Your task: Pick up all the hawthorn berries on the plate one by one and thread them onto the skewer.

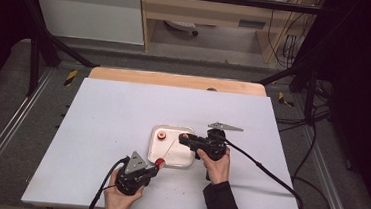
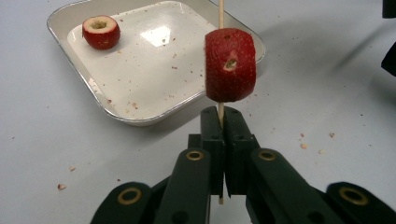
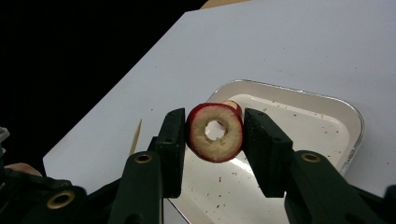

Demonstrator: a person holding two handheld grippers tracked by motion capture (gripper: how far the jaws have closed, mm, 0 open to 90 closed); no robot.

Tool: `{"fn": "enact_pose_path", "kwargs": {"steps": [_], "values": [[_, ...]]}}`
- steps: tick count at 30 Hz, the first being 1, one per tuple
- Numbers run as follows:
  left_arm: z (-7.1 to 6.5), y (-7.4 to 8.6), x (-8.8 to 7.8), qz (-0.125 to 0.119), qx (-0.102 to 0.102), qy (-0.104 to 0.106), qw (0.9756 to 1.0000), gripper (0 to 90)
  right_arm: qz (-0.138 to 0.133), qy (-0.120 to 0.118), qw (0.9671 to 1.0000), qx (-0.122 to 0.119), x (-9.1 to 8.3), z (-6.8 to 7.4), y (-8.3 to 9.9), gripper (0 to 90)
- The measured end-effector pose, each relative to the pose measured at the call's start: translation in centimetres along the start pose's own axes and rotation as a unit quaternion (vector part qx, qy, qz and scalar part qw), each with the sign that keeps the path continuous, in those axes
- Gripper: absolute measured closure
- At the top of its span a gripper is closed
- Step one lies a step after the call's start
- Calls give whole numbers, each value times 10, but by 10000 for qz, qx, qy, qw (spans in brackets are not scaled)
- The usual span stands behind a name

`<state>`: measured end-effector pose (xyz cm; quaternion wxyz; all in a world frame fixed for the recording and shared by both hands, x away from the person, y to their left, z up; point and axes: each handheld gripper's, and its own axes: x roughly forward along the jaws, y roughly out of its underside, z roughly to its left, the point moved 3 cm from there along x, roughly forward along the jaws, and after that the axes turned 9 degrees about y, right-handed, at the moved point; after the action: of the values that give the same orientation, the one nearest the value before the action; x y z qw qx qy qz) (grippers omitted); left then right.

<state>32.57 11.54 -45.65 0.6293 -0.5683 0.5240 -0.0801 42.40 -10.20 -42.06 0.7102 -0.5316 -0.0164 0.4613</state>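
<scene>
The left tongs [image 2: 223,122] are clamped on a thin stick [image 2: 220,14]. One red fruit [image 2: 230,65] is already pushed onto the stick, just above the jaws and near the tray [image 2: 84,77]. The right tongs [image 3: 214,135] are clamped on a second cored fruit [image 3: 215,132], held over the tray. A third fruit [image 2: 101,31] sits in the far corner of the tray.

The hole in the held fruit is small and the stick tip is thin. If the two do not line up, the tip could poke the soft flesh and split it. A hard push could bend or snap the stick. A tight squeeze could crush the fruit, and a loose one could let it drop onto the tray.
</scene>
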Motion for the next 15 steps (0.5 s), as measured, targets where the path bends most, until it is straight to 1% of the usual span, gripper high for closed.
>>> {"fn": "enact_pose_path", "kwargs": {"steps": [2,4,7,11,15], "values": [[-2,0,1,2,-22,-9,10000,882,-81,1,10000,56,0,0,0,607],[-3,1,2,-26,-81,-7,10000,882,-180,-14,9997,154,-1,0,0,608],[-6,2,4,-57,-178,5,9998,882,-370,6,9991,229,-3,-1,-1,607],[-9,2,10,-74,-263,24,9996,882,-656,-17,9970,410,-6,-1,-3,607],[-13,0,16,-87,-409,87,9991,882,-855,-25,9953,459,-8,0,-5,607]]}}
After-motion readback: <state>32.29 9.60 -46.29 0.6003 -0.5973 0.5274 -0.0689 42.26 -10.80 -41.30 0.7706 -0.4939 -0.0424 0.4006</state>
